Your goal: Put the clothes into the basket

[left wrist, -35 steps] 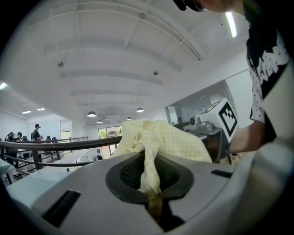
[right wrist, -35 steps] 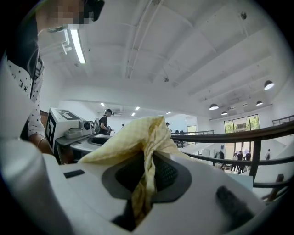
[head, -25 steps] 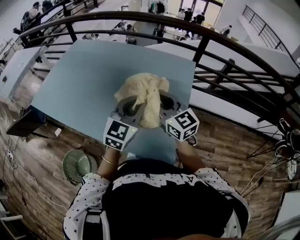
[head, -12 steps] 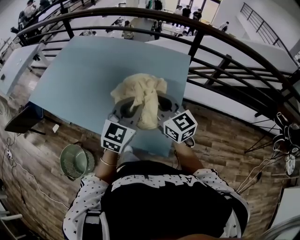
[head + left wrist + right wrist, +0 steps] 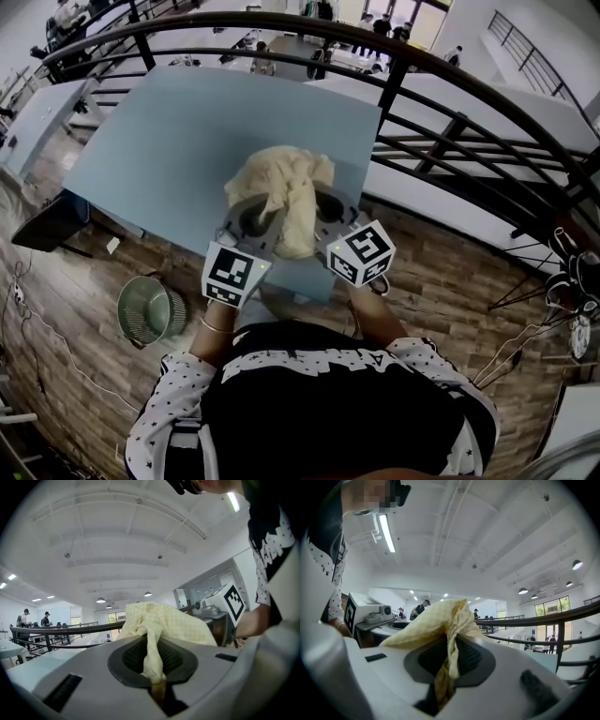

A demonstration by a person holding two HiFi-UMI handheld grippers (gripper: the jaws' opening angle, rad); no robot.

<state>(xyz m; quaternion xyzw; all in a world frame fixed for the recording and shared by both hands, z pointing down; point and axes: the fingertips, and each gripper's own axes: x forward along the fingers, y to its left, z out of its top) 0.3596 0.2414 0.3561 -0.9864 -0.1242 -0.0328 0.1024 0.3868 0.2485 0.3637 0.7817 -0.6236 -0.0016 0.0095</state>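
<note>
Left gripper (image 5: 255, 220) and right gripper (image 5: 330, 211) are both clamped on the yellow cloth (image 5: 286, 187), over the blue table (image 5: 178, 141). The basket (image 5: 148, 309) sits on the floor at 8 o'clock from them.

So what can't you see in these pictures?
Head view: the green basket is too small to see inside.
Head view: the yellow cloth hides the blue table beneath it.
Both gripper views: the basket is out of frame; the cloth blocks the middle.

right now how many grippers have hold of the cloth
2: the left gripper is shut on the cloth at its left side, the right gripper at its right.
</note>
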